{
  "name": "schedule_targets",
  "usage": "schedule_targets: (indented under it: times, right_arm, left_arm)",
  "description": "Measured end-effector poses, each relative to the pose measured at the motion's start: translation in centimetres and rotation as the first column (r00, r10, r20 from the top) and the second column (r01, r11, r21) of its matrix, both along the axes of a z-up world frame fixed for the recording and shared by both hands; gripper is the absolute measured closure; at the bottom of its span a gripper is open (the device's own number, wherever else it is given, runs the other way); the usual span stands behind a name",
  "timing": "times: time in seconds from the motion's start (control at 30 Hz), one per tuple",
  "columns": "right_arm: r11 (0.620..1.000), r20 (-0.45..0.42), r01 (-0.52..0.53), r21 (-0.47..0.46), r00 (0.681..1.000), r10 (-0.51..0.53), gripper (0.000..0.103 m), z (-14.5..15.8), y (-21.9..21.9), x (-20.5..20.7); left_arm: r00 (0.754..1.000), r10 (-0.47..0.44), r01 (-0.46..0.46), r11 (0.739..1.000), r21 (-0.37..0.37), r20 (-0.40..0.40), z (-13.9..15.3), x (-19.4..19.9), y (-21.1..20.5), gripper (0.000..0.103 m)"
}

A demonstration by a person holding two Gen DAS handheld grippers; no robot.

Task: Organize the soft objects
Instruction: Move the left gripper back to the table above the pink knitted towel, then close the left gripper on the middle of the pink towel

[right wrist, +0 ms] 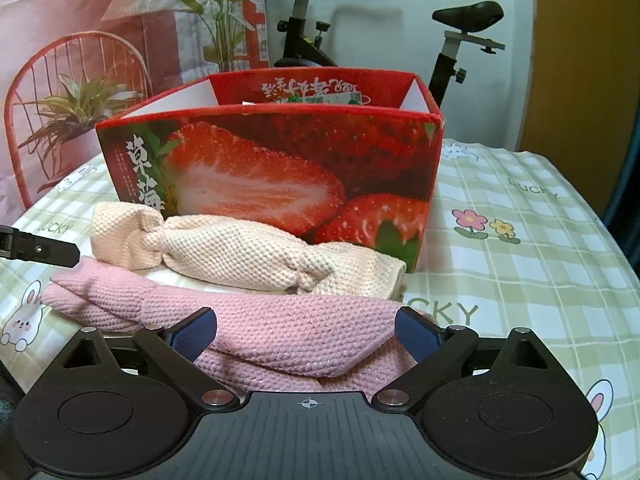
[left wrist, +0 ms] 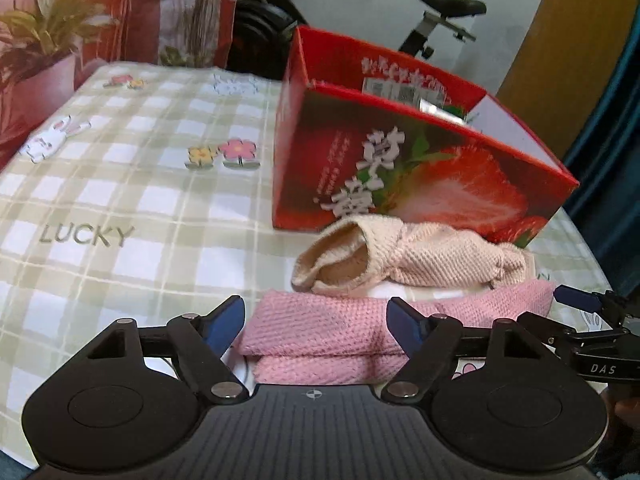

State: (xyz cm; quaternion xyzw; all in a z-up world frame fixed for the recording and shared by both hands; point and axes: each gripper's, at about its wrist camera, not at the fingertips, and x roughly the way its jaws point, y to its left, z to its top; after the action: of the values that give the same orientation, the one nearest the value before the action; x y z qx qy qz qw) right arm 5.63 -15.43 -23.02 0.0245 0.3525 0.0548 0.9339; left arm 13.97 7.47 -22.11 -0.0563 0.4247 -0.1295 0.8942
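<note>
With both grippers (left wrist: 316,320) (right wrist: 306,332) unclenched astride the folded pink knitted towel (right wrist: 280,332), a twisted cream towel (right wrist: 240,256) and red strawberry-printed carton (right wrist: 280,168) stand directly beyond.

A folded pink knitted cloth (right wrist: 280,332) lies nearest. Just beyond it, a cream knitted cloth (right wrist: 240,252), twisted, rests before the open red strawberry-printed cardboard box (right wrist: 280,168).
</note>
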Motion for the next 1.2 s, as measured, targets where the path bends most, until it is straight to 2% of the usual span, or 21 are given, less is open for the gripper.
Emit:
schedule_targets:
  times: [0.17,0.4,0.53,0.67,0.83,1.13,1.2]
  right_arm:
    - [1.0,-0.038,0.009,0.009,0.999,-0.008,0.008,-1.1,-0.2,0.5]
    - [0.999,-0.072,0.032,0.032,0.997,-0.029,0.008,-2.1,-0.3,1.1]
    - [1.0,-0.07,0.022,0.013,0.997,-0.021,0.01,-2.3,0.2,1.1]
    - [1.0,-0.068,0.011,0.027,0.998,-0.009,0.017,-2.2,0.2,1.0]
    - [0.999,-0.07,0.003,0.044,0.998,0.0,0.025,-2.0,0.2,0.8]
    - [0.996,-0.074,-0.03,0.082,0.997,0.036,0.049,-1.7,0.7,0.7]
    - [0.995,-0.076,-0.041,0.093,0.996,0.048,0.059,-1.7,0.7,0.8]
  left_arm:
    - [0.999,-0.016,0.018,0.999,0.028,-0.039,-1.9,-0.1,-0.9,0.023]
    - [1.0,-0.029,0.029,0.999,0.038,0.0,-2.6,-0.7,-1.2,0.019]
    - [0.998,-0.055,0.054,0.995,0.078,0.021,-2.7,-1.1,-1.9,0.016]
    - [0.999,-0.05,0.049,0.997,0.053,0.02,-2.7,-1.0,-1.5,0.015]
    - [0.998,-0.056,0.054,0.997,0.061,0.024,-2.7,-1.1,-1.5,0.015]
    - [0.998,-0.057,0.055,0.997,0.06,0.025,-2.7,-1.1,-1.5,0.015]
    - [0.998,-0.056,0.055,0.997,0.057,0.025,-2.7,-1.2,-1.5,0.015]
